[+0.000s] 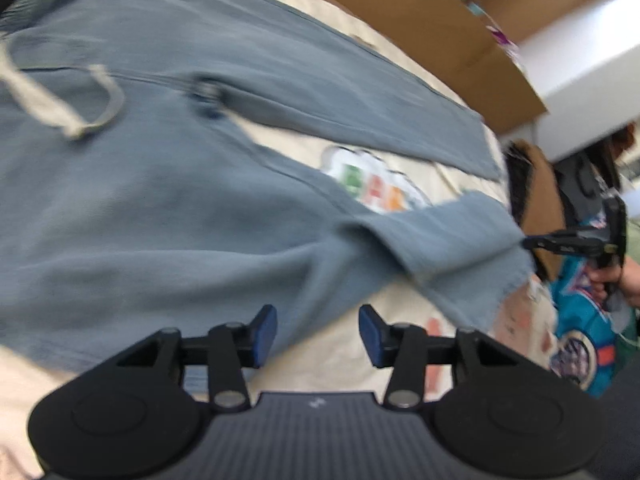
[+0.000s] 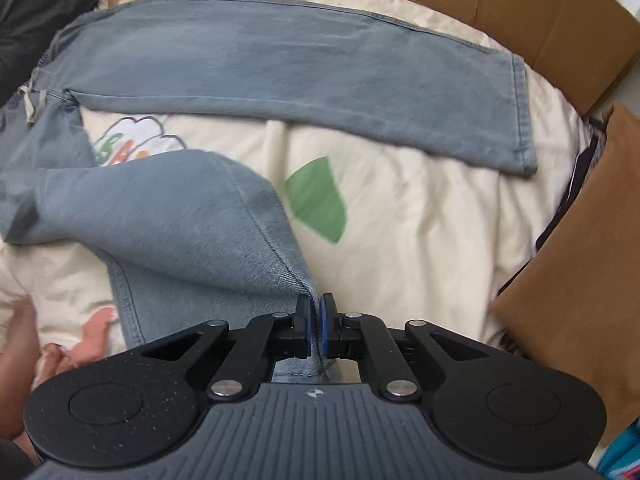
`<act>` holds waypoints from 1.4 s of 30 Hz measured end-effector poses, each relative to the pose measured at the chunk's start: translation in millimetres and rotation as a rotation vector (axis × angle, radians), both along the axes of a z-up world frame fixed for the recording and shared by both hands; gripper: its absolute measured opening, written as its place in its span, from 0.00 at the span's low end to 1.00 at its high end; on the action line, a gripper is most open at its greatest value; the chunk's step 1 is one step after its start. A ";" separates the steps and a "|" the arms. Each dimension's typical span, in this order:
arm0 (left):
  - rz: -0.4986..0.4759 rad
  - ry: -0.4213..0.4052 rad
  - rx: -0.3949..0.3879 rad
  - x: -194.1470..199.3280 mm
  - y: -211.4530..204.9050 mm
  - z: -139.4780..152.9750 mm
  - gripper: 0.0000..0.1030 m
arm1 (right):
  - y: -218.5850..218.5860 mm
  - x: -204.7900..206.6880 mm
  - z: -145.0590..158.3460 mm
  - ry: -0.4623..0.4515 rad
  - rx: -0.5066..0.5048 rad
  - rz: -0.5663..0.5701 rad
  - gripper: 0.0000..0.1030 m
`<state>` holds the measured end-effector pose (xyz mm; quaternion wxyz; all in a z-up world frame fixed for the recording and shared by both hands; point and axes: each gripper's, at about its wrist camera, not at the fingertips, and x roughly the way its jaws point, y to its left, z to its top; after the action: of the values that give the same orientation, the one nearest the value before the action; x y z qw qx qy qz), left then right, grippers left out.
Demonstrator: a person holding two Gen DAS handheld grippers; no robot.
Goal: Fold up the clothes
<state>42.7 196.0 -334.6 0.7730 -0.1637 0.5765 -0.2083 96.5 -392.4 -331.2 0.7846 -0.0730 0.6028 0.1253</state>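
Right gripper (image 2: pixel 316 326) fingers pinching jeans (image 2: pixel 280 60) hem, left gripper (image 1: pixel 318 336) fingers apart, empty

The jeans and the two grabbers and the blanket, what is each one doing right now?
jeans: spread on the blanket, one leg flat, the other leg lifted by its hem.
right gripper: shut, pinching the lifted leg's hem.
left gripper: open, nothing between its pads, above the jeans.
blanket: lying rumpled under the jeans.
cardboard box: standing beside the blanket; cannot tell if it holds anything.
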 end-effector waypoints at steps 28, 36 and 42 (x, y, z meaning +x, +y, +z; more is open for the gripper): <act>0.241 0.007 0.224 -20.7 67.6 -4.6 0.55 | -5.5 -51.8 0.1 -0.006 0.093 -0.277 0.39; 0.263 -0.001 0.253 -25.3 75.6 6.6 0.56 | 8.9 -95.1 -23.5 0.092 0.244 -0.381 0.43; 0.259 0.009 0.271 -30.6 78.4 10.0 0.56 | 6.2 -112.2 -49.1 0.126 0.372 -0.532 0.43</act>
<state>12.1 274.5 -324.6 0.8057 -0.1320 0.5768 -0.0269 -15.7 -386.2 -380.3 0.7510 0.2397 0.6146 0.0282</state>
